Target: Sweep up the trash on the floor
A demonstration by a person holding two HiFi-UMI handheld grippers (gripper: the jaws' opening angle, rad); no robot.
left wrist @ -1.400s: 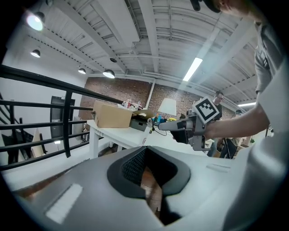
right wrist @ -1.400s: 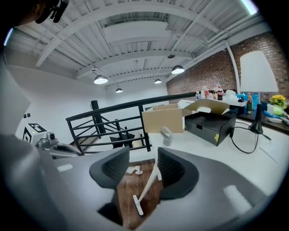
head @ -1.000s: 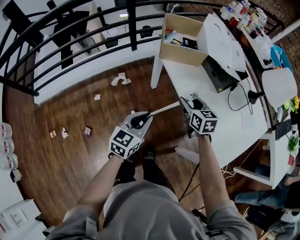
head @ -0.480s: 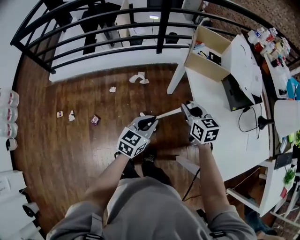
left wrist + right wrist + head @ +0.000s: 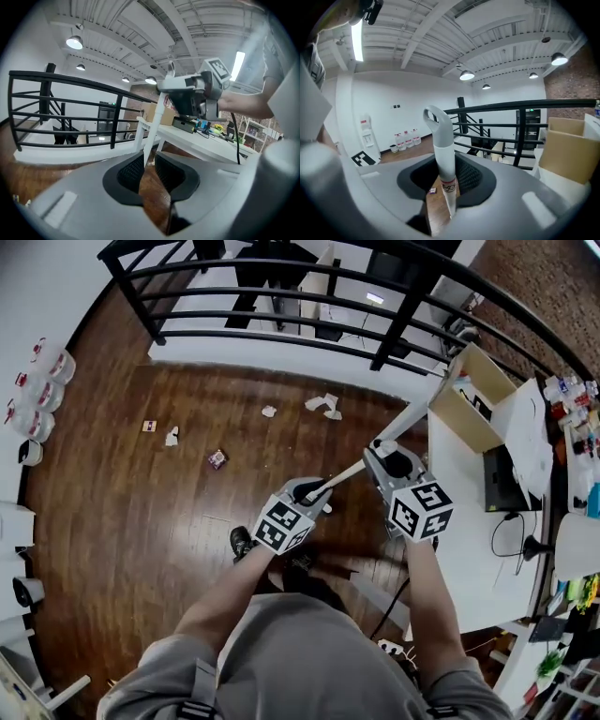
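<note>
Open wood floor [image 5: 131,521] lies ahead and to the left, dotted only with trash [image 5: 323,406]. A black railing [image 5: 392,341] closes the far side, water bottles [image 5: 33,390] line the left edge, and a white table [image 5: 473,545] and its leg [image 5: 412,418] crowd the right. A slanted handle [image 5: 342,476] crosses close in front.

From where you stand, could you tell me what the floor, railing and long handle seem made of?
Floor: dark wood or wood-look planks, glossy; grain and seams show. Railing: black painted metal, probably; slim bars. Handle: smooth white tube, plastic or coated metal, grey cap.
</note>
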